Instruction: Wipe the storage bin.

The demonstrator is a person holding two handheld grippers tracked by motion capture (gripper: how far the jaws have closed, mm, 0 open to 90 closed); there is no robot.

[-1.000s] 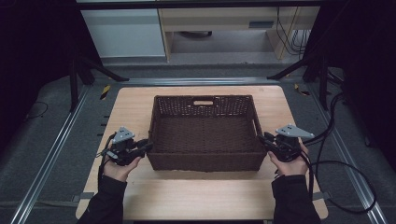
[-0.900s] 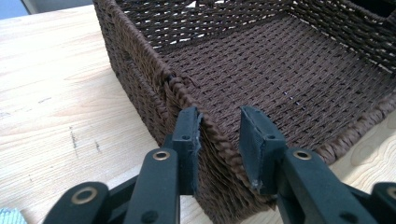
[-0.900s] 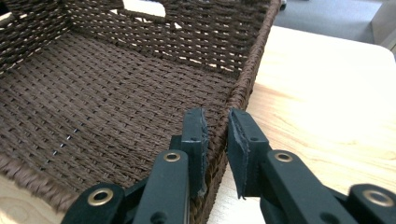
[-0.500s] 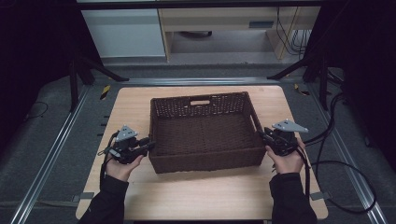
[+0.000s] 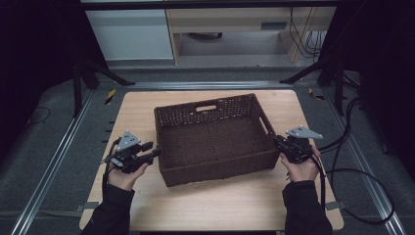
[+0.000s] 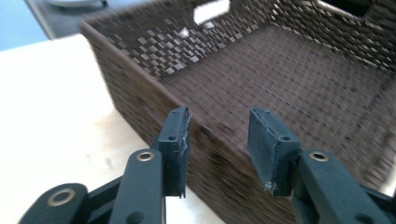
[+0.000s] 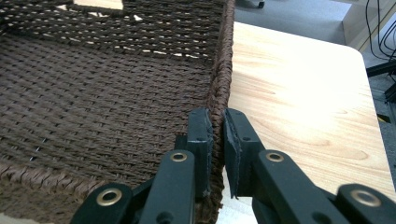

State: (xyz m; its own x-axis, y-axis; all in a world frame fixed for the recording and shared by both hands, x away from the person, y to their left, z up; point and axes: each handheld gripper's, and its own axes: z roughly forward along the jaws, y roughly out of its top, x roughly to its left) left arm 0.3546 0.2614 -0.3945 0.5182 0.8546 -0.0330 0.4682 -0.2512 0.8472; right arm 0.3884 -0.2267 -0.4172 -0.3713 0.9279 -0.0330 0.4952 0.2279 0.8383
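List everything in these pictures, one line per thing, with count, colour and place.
dark brown woven rectangular basket: one, dark brown, middle of the table, turned slightly askew, nothing inside it.
light wooden table: one, pale wood, under the basket.
pale cabinet with an open shelf: one, white and beige, beyond the table's far edge.
black cables: several, black, on the grey floor right of the table.
left tongs: one, black with a grey plate, at the basket's left wall, jaws open astride its rim.
right tongs: one, black with a grey plate, shut on the basket's right wall.
hands in black sleeves: two, at the near table edge, each holding one tongs.
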